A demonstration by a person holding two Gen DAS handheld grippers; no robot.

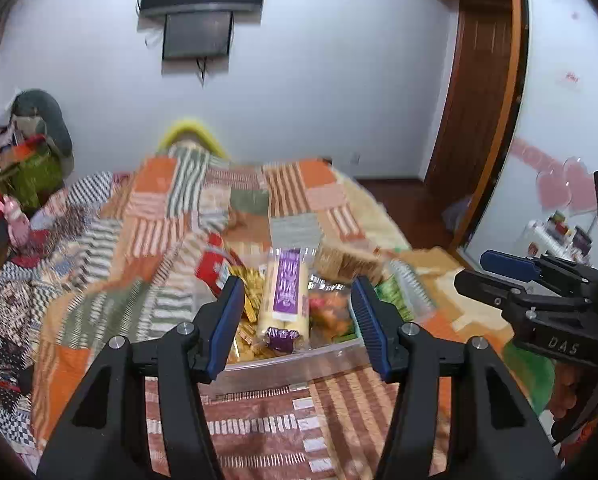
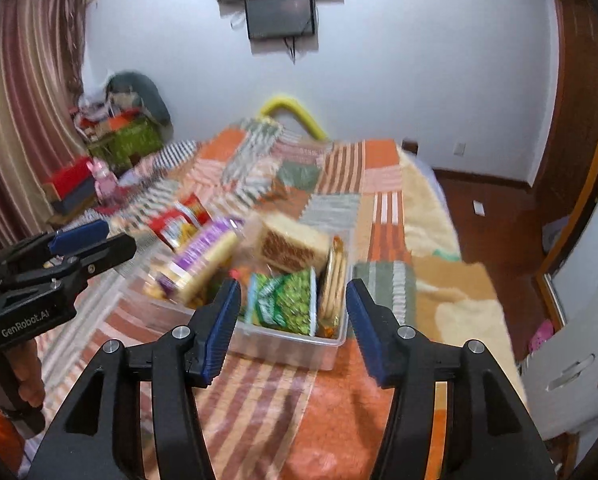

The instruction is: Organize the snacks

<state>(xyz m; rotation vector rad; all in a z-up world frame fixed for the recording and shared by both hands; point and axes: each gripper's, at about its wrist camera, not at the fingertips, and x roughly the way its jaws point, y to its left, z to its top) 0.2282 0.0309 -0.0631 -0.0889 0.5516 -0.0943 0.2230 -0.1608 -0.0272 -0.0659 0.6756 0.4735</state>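
A clear plastic bin (image 1: 283, 364) (image 2: 287, 344) of snacks sits on the patchwork bedspread. On top lies a pale packet with a purple label (image 1: 285, 292) (image 2: 203, 258). Beside it are a green packet (image 2: 285, 300), a brown biscuit block (image 2: 295, 246) (image 1: 347, 260), a round cracker sleeve (image 2: 333, 280) and a red bag (image 1: 213, 266) (image 2: 179, 220). My left gripper (image 1: 297, 296) hangs open above the bin's near edge with nothing between its fingers. My right gripper (image 2: 293, 300) is also open and empty, above the bin's near right side. Each gripper shows at the edge of the other's view.
The bedspread (image 1: 147, 216) fills the foreground and left. A fleecy cream blanket (image 2: 439, 216) lies along the bed's right side, with wooden floor (image 2: 495, 216) beyond. Clutter and boxes (image 2: 111, 140) stand at the far left by a curtain. A wardrobe door (image 1: 487, 92) is on the right.
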